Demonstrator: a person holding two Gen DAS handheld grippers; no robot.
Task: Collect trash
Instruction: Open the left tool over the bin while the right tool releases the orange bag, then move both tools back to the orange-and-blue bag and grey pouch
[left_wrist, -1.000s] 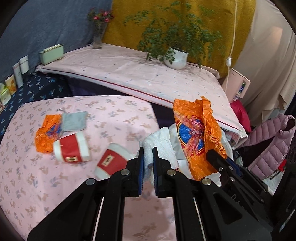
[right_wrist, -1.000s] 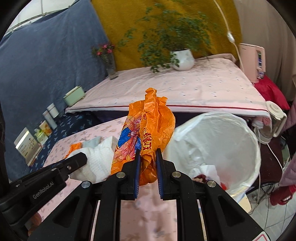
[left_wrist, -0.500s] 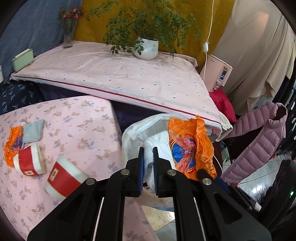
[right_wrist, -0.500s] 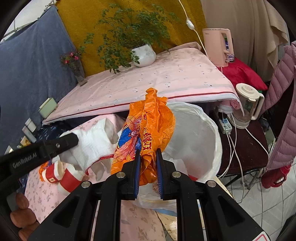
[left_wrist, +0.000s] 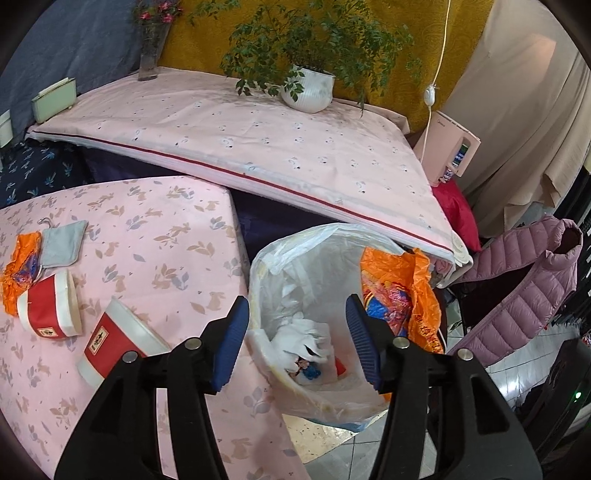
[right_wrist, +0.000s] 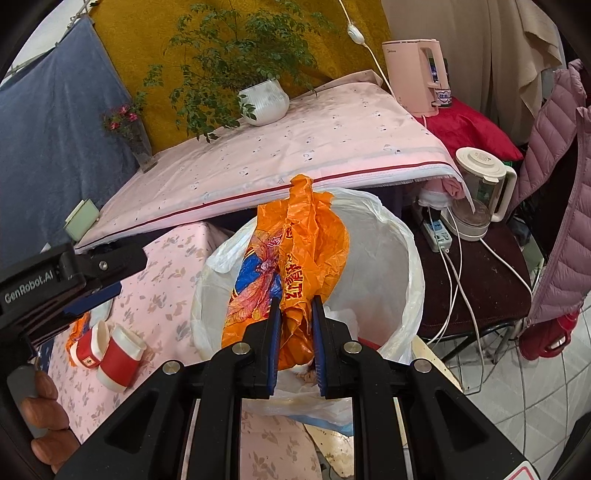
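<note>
Jaws: left gripper (left_wrist: 297, 338) opening, empty; right gripper (right_wrist: 295, 341) pinching orange wrapper (right_wrist: 291, 258), hiding bin (right_wrist: 412, 258) contents.

Bin floor (right_wrist: 369, 317) behind orange bag (right_wrist: 295, 258) — bag's lower end between fingers (right_wrist: 274, 343)

Both fisheye views look forward and steeply down along their own gripper fingers, close above the lined bin (left_wrist: 317, 258) beside the pink bench (left_wrist: 155, 229). The left view sits over the bench's edge, the right view further right. They share bin (right_wrist: 402, 258), bench, potted plant (right_wrist: 264, 99).
</note>
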